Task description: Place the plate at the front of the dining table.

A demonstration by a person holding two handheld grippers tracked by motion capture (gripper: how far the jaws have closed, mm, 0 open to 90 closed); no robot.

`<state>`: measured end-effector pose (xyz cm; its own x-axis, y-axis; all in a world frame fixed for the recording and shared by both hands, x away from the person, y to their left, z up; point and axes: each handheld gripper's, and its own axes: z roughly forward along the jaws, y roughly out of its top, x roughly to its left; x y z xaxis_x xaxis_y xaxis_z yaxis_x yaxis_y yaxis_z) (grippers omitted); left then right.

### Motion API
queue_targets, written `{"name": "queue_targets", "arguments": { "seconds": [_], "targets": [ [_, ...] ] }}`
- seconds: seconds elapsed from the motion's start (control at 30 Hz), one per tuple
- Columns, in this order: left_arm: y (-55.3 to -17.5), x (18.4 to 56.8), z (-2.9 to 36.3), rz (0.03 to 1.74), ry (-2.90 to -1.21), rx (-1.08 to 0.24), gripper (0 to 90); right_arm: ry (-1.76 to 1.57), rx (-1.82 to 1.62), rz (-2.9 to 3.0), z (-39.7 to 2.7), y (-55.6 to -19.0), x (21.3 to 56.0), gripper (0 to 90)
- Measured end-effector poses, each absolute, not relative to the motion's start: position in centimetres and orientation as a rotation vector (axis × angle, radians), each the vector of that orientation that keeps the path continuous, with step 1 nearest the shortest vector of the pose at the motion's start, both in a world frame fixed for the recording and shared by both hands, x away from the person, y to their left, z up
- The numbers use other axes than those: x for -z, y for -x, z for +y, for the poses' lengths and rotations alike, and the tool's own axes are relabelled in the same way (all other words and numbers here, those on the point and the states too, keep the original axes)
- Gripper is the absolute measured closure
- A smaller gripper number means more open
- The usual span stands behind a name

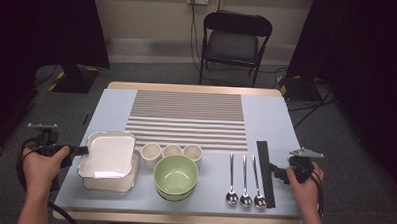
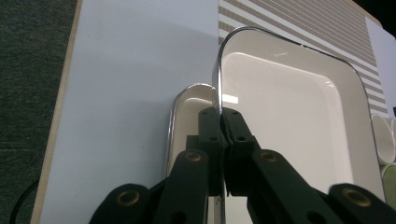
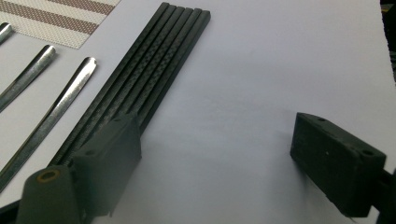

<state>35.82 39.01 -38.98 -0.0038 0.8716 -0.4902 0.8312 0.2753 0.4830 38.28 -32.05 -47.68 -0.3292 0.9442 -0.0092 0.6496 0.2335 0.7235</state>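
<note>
Plates (image 1: 108,181) sit stacked at my seven o'clock; left gripper (image 1: 80,150) pinches the top plate's (image 2: 289,112) rim, barely lifted, placement pending, right gripper (image 3: 215,154) spread idle.

High overview; two close jaw-level views across table (image 1: 116,104).

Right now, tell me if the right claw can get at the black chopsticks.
Probably yes. The right claw stands open right beside the black chopsticks, one jaw over their near end, and the blue mat around them is bare, so nothing blocks the way.
</note>
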Motion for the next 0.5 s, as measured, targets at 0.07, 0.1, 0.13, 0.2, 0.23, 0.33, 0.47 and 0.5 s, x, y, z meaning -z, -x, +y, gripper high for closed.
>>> {"name": "queue_targets", "arguments": {
  "seconds": [0.07, 0.1, 0.13, 0.2, 0.23, 0.33, 0.47, 0.5],
  "targets": [
    [-35.9, 38.7, 39.0, 1.818, -1.545, -0.067, 88.1, -1.46, -0.875, 2.063, -32.0, -38.3, 47.7, 15.1],
    [-35.9, 38.7, 39.0, 1.818, -1.545, -0.067, 88.1, -1.46, -0.875, 2.062, -32.0, -38.3, 47.7, 15.1],
    [-36.0, 38.5, 39.0, 1.822, -1.552, -0.077, 88.1, -1.46, -0.875, 2.064, -32.0, -38.3, 47.7, 15.1],
    [-36.2, 38.1, 38.8, 1.829, -1.557, -0.076, 88.1, -1.459, -0.875, 2.064, -32.1, -38.3, 47.7, 15.1],
    [-36.3, 38.0, 38.8, 1.823, -1.56, -0.086, 88.1, -1.46, -0.875, 2.062, -32.0, -38.3, 47.7, 15.0],
    [-36.6, 37.7, 38.7, 1.834, -1.556, -0.08, 88.1, -1.46, -0.875, 2.063, -32.1, -38.3, 47.7, 15.1],
    [-36.9, 37.5, 38.7, 1.824, -1.56, -0.082, 88.0, -1.46, -0.876, 2.063, -32.1, -38.3, 47.7, 15.1],
    [-36.9, 37.5, 38.6, 1.824, -1.555, -0.083, 88.0, -1.46, -0.876, 2.063, -32.1, -38.3, 47.7, 15.1]
  ]
}}
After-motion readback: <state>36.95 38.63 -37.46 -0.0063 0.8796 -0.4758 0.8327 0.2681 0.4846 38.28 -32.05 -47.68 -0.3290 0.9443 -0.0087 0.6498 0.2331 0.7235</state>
